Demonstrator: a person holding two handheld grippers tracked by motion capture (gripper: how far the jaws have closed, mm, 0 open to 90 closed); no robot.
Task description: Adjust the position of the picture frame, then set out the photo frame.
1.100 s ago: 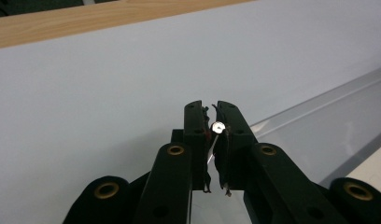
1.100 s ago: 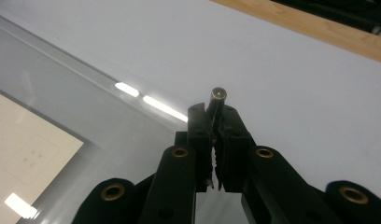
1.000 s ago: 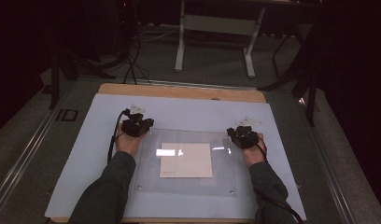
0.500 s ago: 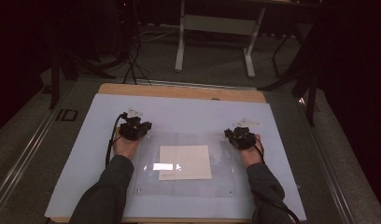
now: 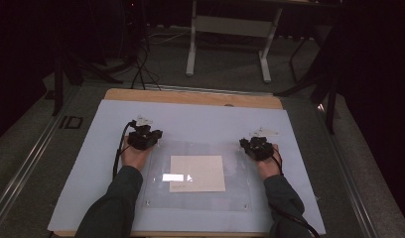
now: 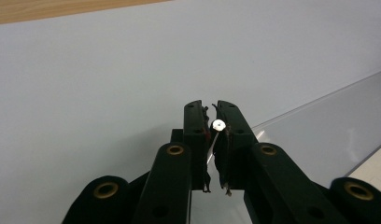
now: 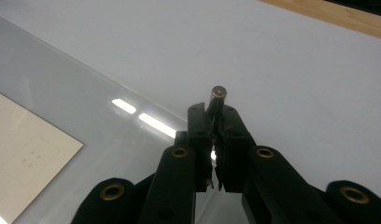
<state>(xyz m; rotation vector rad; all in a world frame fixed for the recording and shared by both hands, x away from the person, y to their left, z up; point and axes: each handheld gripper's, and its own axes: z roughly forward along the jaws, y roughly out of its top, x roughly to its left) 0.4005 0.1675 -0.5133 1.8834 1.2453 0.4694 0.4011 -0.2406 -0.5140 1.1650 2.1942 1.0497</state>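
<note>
**A:** ok so starting at the left, what's the left gripper (image 5: 152, 136) doing? From the high view it sits at the far left corner of the clear acrylic sheet (image 5: 235, 191).

**B:** yeah, in the left gripper view its jaws are pressed nearly together, pinching that corner of the sheet right at a small silver stud (image 6: 218, 124). The sheet's edge runs off to the right from there, over the pale blue mat (image 6: 109, 60).

**A:** and the middle?

**B:** a cream sheet of paper (image 5: 197, 173) lies under the acrylic, roughly centred, with a bright light reflection near its left edge. The acrylic lies on the mat, toward the person's side of the table (image 5: 190, 97), and the wooden top peeks out along the far edge.

**A:** right side?

**B:** same deal, mirrored. The right gripper (image 5: 254, 145) is at the far right corner. In the right gripper view its jaws are closed on a small metal post (image 7: 217, 99) sticking up at that corner, with the sheet edge running off to the left. The paper's corner shows at lower left there.

**A:** so both hands are on the far corners?

**B:** yep, well apart, paper between them.
</note>
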